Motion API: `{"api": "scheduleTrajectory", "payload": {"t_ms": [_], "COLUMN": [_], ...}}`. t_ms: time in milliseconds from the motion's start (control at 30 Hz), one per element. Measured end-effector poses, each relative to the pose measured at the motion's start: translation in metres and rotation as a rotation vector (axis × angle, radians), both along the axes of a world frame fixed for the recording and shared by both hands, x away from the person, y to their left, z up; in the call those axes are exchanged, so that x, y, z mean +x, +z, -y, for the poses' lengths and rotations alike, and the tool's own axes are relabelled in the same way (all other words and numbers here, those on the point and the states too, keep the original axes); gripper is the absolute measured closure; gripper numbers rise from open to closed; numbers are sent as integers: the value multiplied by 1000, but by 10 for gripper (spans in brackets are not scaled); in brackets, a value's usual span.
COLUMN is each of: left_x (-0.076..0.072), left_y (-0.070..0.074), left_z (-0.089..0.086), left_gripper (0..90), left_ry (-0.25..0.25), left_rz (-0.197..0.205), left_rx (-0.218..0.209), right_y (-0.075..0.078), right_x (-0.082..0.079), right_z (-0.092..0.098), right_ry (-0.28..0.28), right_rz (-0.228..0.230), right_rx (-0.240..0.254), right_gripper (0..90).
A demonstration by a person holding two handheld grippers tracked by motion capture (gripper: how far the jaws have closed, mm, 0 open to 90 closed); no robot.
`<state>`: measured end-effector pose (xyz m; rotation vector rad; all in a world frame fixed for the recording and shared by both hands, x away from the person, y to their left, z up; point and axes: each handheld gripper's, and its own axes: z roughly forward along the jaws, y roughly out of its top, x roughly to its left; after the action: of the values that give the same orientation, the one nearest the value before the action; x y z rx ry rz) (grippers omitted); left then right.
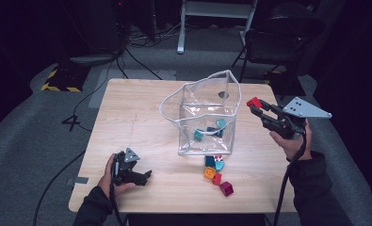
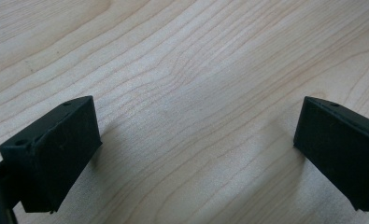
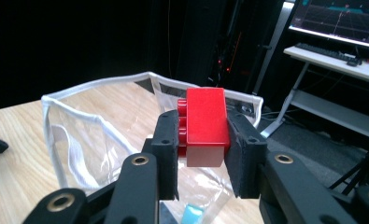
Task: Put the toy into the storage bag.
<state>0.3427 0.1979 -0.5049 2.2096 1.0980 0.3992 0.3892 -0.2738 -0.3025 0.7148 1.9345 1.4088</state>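
Nearest the person, the left gripper [image 1: 143,176] rests low on the wooden surface [image 1: 141,117] at its front left corner, its fingers [image 2: 56,149] spread wide with only bare wood grain between them. A little farther in, toward the middle of the front edge, a small cluster of loose blocks lies on the wood just in front of the bag — a magenta block [image 1: 226,188] closest, then a small red one [image 1: 216,178], an orange one [image 1: 209,172] and two teal ones [image 1: 214,162].

Beyond them stands the clear plastic bag [image 1: 205,117], open at the top with a white-trimmed rim; a few teal and dark blocks [image 1: 212,129] lie on its bottom.

To the bag's right, raised above the surface, the right gripper [image 1: 253,106] points toward the bag's rim. Its fingers [image 3: 168,149] are clamped on a red block [image 3: 205,123] — one pad on each side, studs facing the left pad. The block sits just beside the bag's upper right edge, outside it.
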Motion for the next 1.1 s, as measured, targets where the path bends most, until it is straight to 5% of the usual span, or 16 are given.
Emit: {"api": "scheduleTrajectory", "payload": {"t_ms": [533,1100], "left_x": [0,0], "left_y": [0,0], "left_z": [0,0], "left_gripper": [6,6], "left_ry": [0,0], "left_rz": [0,0], "left_rx": [0,0], "right_y": [7,1], "right_x": [9,38], "right_z": [-35,-73], "right_ry": [25,1], "right_rz": [14,-46], "right_rx": [-41,-95], "right_gripper": [683,672]}}
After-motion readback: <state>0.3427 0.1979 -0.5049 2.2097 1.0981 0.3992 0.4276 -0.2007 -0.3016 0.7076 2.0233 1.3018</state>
